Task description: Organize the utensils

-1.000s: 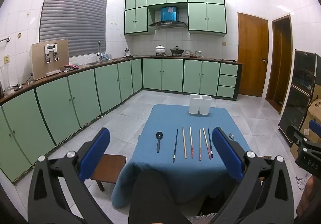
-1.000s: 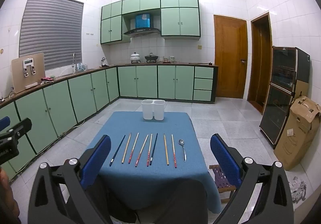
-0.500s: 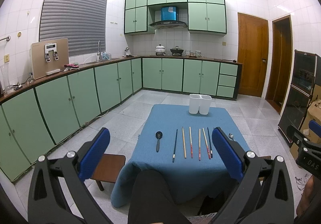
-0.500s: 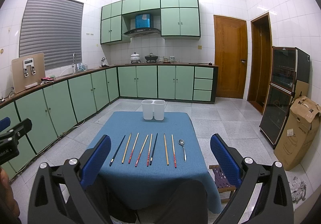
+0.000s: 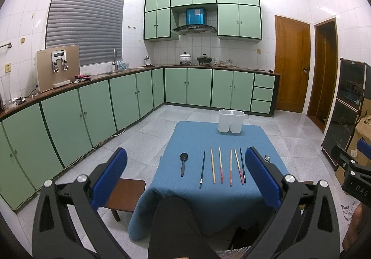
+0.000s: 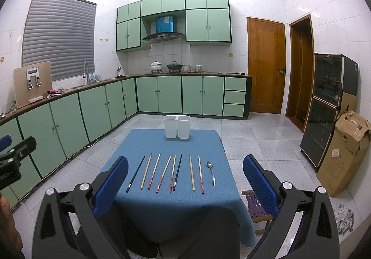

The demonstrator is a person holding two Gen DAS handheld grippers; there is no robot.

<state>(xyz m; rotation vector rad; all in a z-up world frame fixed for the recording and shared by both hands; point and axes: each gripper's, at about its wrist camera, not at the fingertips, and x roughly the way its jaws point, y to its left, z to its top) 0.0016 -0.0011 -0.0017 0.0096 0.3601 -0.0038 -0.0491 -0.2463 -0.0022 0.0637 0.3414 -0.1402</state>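
A small table under a blue cloth (image 5: pixel 192 136) (image 6: pixel 148 140) carries a row of several chopsticks (image 5: pixel 220 168) (image 6: pixel 172 172), dark blue, plain wood and red-tipped. A black spoon (image 5: pixel 183 163) lies left of the row. A metal spoon (image 6: pixel 211 172) lies at its right end. A white two-compartment holder (image 5: pixel 231 120) (image 6: pixel 177 126) stands at the far edge. My left gripper (image 5: pixel 185 177) is open, held back from the table's near edge with nothing in it. My right gripper (image 6: pixel 185 183) is likewise open and holds nothing.
Green cabinets (image 5: pixel 97 108) run along the left and back walls. A brown wooden stool (image 5: pixel 125 194) stands left of the table, another stool (image 6: pixel 255 205) at its right. A cardboard box (image 6: pixel 343 154) and a dark cabinet (image 6: pixel 324 108) line the right wall. A person's dark-clothed knee (image 5: pixel 174 224) is below.
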